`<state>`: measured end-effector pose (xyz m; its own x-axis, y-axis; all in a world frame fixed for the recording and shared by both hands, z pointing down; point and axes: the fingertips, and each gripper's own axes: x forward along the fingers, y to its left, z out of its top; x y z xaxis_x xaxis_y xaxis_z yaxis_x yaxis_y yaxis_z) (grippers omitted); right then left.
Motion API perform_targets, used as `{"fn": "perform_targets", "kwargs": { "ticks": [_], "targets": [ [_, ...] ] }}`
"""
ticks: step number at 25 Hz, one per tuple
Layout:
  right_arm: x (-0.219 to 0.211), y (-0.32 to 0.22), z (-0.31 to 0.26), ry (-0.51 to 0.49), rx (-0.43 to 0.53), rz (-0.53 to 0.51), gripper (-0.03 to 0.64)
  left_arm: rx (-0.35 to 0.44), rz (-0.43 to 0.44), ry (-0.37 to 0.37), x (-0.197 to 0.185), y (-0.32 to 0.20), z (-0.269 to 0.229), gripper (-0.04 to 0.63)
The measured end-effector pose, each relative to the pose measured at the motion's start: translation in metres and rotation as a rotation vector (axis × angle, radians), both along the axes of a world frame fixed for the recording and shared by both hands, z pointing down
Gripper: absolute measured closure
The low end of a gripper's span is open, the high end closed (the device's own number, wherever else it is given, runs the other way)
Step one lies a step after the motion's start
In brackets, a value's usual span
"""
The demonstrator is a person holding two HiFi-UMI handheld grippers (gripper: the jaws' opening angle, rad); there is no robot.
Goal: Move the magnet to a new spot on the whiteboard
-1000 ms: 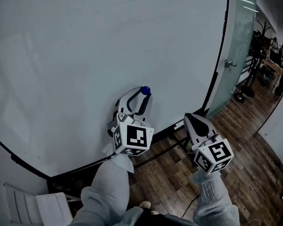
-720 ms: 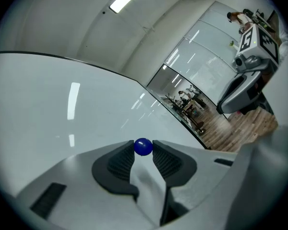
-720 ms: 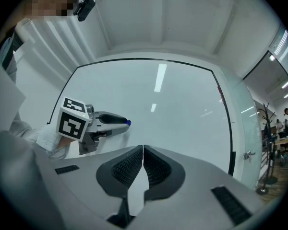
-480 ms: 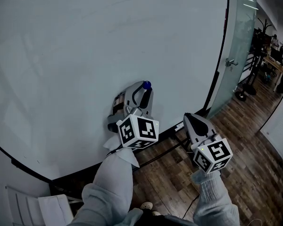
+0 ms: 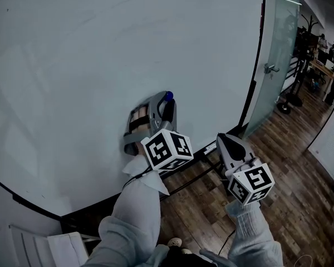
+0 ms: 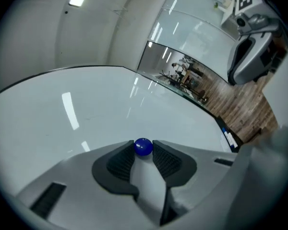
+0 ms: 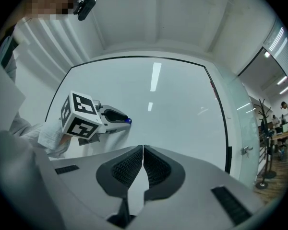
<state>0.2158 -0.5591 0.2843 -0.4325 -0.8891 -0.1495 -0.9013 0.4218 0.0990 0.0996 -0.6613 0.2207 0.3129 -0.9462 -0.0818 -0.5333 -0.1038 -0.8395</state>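
Magnet (image 5: 168,96) gripped by left tool (image 6: 143,150), near lower edge of whiteboard (image 5: 100,49) — room above, right tool (image 7: 142,150) closed.

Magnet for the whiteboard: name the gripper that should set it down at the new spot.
Left. The left gripper holds the blue magnet between its pads, right at the whiteboard. The right gripper is shut and empty, and it hangs back near the board's lower edge, over the floor.
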Motion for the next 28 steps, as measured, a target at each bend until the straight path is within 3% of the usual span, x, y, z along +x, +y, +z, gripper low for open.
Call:
{"fn": "perform_targets", "kwargs": {
  "ticks": [5, 11, 19, 25, 28],
  "targets": [
    [0.007, -0.002, 0.003, -0.011, -0.005, 0.004, 0.588, 0.018, -0.131, -0.133, 0.0, -0.007, 0.005, 0.472],
    [0.011, 0.002, 0.005, -0.015, -0.007, 0.002, 0.588, 0.011, -0.221, -0.211, 0.001, -0.008, 0.007, 0.471],
    [0.018, 0.009, 0.005, -0.02, -0.007, 0.02, 0.588, 0.059, -0.258, -0.254, -0.001, -0.011, 0.009, 0.468],
    [0.026, 0.014, 0.005, -0.025, -0.006, 0.034, 0.588, 0.065, -0.263, -0.266, 0.001, -0.01, 0.016, 0.371],
    [0.026, 0.014, 0.006, -0.023, -0.009, 0.032, 0.588, 0.078, -0.256, -0.256, -0.002, -0.008, 0.011, 0.365]
  ]
}}
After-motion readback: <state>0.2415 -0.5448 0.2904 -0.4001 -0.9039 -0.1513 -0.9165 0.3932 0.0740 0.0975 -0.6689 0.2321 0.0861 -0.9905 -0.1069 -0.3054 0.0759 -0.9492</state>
